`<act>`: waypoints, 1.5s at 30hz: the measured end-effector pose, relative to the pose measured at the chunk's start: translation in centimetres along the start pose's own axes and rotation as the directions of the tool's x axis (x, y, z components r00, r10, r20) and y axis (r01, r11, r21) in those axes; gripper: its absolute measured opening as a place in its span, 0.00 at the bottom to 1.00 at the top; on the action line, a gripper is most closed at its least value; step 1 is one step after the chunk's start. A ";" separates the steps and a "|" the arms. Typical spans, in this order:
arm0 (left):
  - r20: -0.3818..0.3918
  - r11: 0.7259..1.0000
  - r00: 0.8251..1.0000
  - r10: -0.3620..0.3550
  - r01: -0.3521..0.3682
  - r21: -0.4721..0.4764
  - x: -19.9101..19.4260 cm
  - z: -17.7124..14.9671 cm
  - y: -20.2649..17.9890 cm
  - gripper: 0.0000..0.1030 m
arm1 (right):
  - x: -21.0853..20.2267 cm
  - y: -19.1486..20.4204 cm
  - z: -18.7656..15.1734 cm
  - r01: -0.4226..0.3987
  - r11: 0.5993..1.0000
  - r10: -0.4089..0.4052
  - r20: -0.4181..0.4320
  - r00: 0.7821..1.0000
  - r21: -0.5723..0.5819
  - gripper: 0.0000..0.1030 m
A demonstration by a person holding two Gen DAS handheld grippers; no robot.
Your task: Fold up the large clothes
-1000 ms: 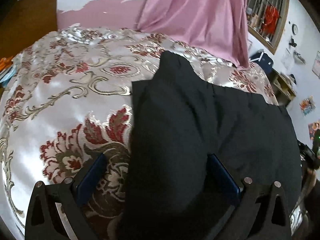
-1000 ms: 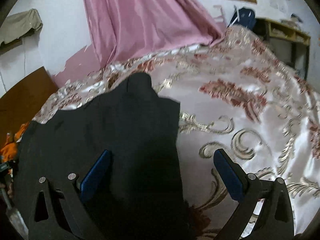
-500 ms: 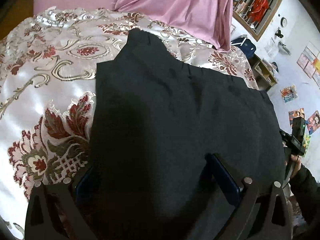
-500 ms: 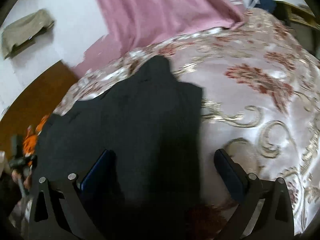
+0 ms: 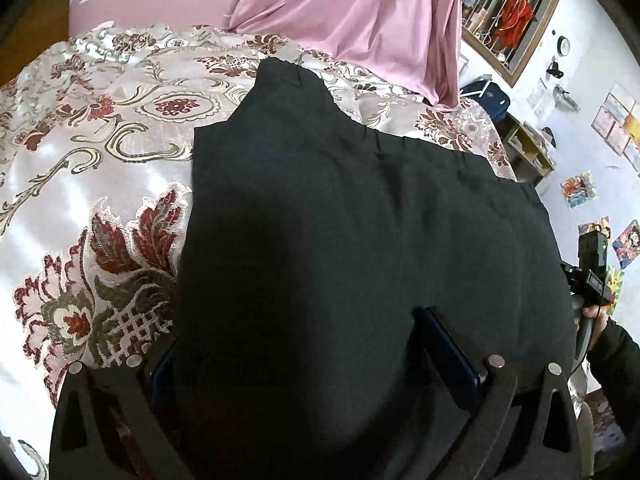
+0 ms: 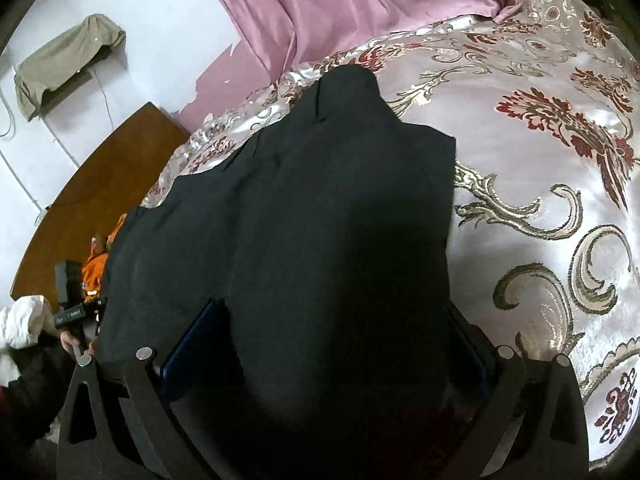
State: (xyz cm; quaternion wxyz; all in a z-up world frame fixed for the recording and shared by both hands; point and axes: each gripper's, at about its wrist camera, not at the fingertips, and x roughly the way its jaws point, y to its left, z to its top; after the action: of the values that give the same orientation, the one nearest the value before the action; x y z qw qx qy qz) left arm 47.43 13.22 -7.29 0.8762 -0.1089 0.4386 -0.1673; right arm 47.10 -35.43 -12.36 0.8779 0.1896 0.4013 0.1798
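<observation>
A large black garment (image 5: 352, 232) lies spread flat on a bed with a shiny floral cover (image 5: 92, 168); it also shows in the right wrist view (image 6: 304, 216). My left gripper (image 5: 304, 344) is open, its blue-padded fingers straddling the garment's near left edge; the left pad is partly hidden by the cloth. My right gripper (image 6: 324, 332) is open over the garment's near right edge, with cloth lying between its fingers. The other hand-held gripper shows at the garment's far side in the left wrist view (image 5: 592, 276) and in the right wrist view (image 6: 76, 304).
A pink curtain (image 5: 372, 20) hangs behind the bed. A wooden headboard (image 6: 104, 188) and orange cloth (image 6: 96, 268) lie to the left. Shelves (image 5: 528, 148) and a barred window (image 5: 504, 16) stand at the right. An olive cloth (image 6: 64, 60) hangs on the wall.
Both grippers have moved in over the garment's near corners, so the cloth now lies between the fingers of each. The jaws stay wide.
</observation>
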 end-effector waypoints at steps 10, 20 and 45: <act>-0.071 0.998 0.997 -0.008 0.004 -0.063 0.3 1.0 -0.1 1.00 | 0.2 1.3 0.5 0.039 0.999 -0.041 -0.043 0.998 -0.035 0.90; -0.050 0.990 0.998 0.037 -0.044 -0.135 -2.3 1.4 -2.0 0.28 | -2.2 3.1 0.0 0.033 0.999 -0.033 -0.021 0.999 0.023 0.27; -0.004 0.989 0.991 0.133 -0.133 -0.063 -13.0 -3.1 -5.5 0.18 | -11.6 15.3 -2.7 0.057 0.977 -0.036 0.101 0.994 -0.204 0.14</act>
State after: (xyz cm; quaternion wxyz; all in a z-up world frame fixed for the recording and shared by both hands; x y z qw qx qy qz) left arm 36.54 13.06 2.26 0.8817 -0.1069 0.4498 -0.0946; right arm 35.41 -27.14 0.62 0.9152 0.0963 0.3418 0.1906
